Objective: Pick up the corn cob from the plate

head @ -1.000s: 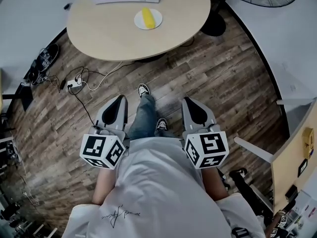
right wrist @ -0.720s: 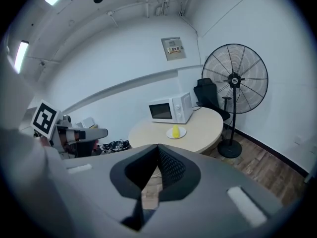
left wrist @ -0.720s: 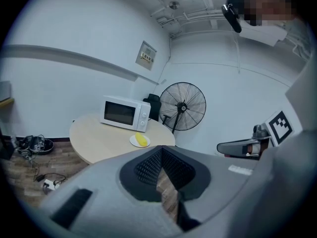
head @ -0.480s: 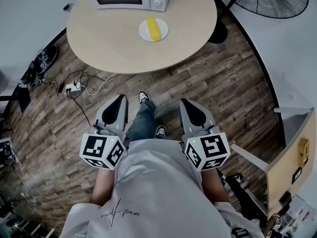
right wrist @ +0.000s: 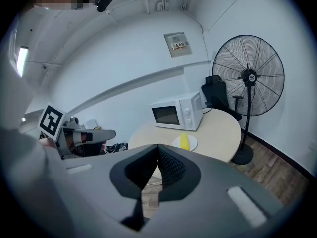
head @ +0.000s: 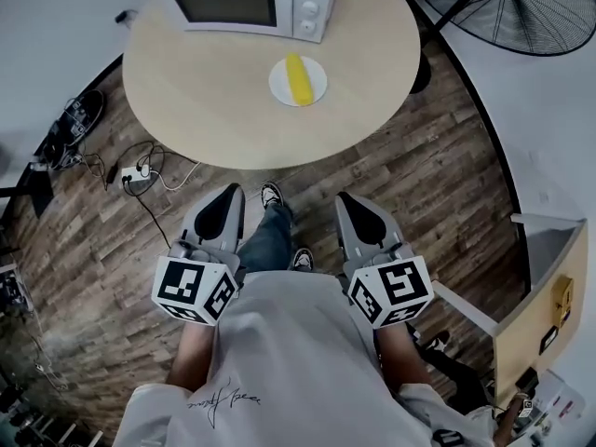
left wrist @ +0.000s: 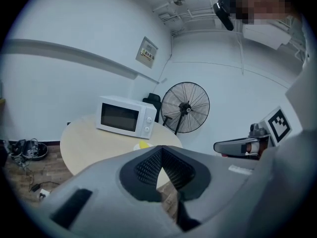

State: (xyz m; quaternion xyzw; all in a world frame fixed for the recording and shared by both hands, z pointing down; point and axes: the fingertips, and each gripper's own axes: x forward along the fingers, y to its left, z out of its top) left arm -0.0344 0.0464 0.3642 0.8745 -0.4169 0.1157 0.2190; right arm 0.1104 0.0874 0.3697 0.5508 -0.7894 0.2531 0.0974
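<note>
Left gripper (head: 227, 194): held low before the person's body, over the wood floor (head: 419, 166), nose toward the table (head: 205, 101). Jaws meet at the tips, nothing between them.
Right gripper (head: 350, 199): beside the left one at the same height and heading. Jaws closed tip to tip, empty.
Corn cob (head: 299, 78): yellow, lies lengthwise on the plate (head: 279, 86), untouched, well apart from both grippers.
Plate: small, white, round. Sits on the tabletop just in front of the microwave's (head: 247, 3) right end, right of the table's middle.
Table: round, pale wood top. Its near edge lies ahead of both gripper tips.
Microwave: white, dark door window, at the far side of the table, controls on its right.
Fan (head: 521, 3): black standing fan on the floor, beyond the table to the right.
Power strip (head: 130, 176): on the floor left of the table, cables trailing from it.
Person: white shirt, jeans, one shoe (head: 270, 169) forward between the grippers.
</note>
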